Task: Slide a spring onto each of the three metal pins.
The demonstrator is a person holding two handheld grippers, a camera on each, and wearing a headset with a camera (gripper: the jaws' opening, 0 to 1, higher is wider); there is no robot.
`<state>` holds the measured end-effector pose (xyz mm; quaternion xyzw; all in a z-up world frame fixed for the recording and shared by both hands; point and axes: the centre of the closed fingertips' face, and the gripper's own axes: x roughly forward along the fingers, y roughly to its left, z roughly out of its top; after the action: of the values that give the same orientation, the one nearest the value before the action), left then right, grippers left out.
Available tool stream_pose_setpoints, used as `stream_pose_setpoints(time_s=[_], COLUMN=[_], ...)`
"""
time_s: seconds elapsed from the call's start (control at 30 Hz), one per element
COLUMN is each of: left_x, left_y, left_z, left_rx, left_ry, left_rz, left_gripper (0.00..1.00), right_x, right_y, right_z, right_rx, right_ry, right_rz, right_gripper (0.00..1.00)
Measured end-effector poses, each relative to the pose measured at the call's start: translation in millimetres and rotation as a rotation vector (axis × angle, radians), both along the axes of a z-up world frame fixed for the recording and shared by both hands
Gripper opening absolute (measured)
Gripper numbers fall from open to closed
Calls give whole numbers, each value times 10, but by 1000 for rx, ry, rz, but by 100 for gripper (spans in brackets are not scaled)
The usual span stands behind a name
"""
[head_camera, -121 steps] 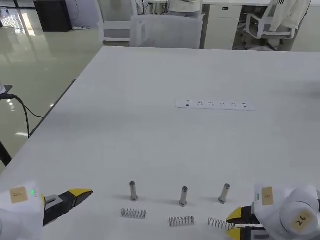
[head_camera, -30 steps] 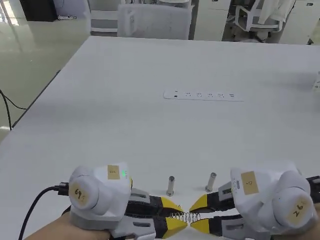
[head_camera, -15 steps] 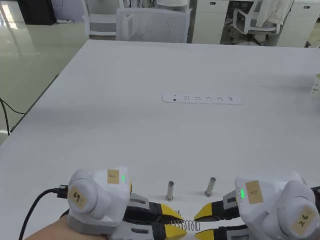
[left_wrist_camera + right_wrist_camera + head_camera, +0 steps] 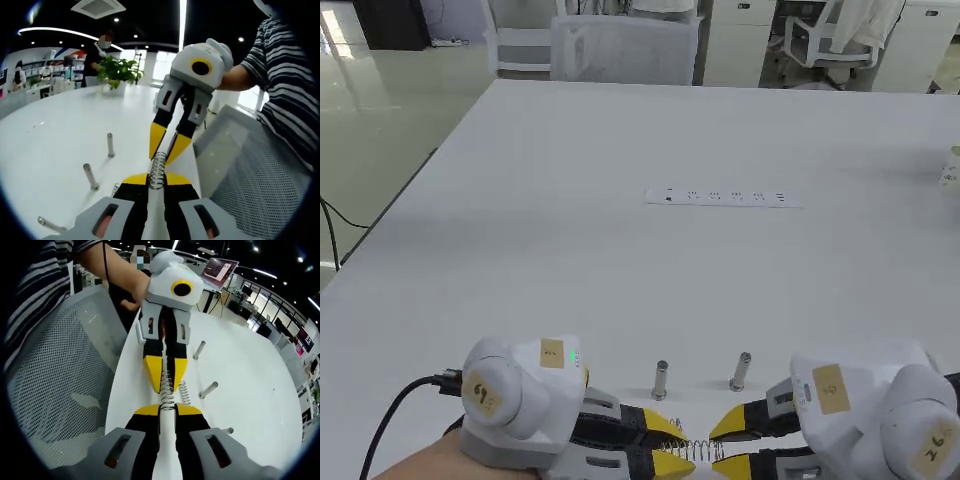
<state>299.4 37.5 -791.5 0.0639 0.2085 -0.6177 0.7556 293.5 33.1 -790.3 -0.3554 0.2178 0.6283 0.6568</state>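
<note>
A small steel spring (image 4: 698, 450) hangs in the air between my two grippers, just in front of the pins. The left gripper (image 4: 668, 446) is shut on one end of the spring (image 4: 157, 169). Facing it tip to tip, the right gripper (image 4: 728, 444) is shut on the other end (image 4: 167, 392). Two upright metal pins (image 4: 660, 380) (image 4: 740, 370) stand just beyond the tips. All three pins appear in the left gripper view (image 4: 110, 145) (image 4: 90, 176) (image 4: 50, 225). A second spring (image 4: 184, 391) lies on the table beside the pins.
A white power strip (image 4: 723, 197) lies mid-table. The white table (image 4: 570, 250) ends at its left edge, above a shiny floor. Chairs (image 4: 620, 45) stand at the far side. A person's striped sleeve and a mesh chair (image 4: 60, 370) are close behind the grippers.
Four seconds ago the grippers were apart, with three springs lying on the table. They have since met, holding one spring between them. Over the last second they barely moved.
</note>
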Motion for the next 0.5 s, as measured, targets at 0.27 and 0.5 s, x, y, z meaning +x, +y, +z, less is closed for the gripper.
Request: stream_pose_setpoints(time_s=[0.27, 0.5], left_x=[-16, 15], left_y=[14, 36], left_z=[-103, -102], left_rx=[59, 68], left_ry=[-34, -48], left_rz=[-13, -2], left_gripper=[3, 3], right_x=[-41, -31], right_y=[160, 261], right_z=[251, 307], right_rx=[95, 121], right_ry=[44, 47], right_rz=[10, 13], right_gripper=[8, 7])
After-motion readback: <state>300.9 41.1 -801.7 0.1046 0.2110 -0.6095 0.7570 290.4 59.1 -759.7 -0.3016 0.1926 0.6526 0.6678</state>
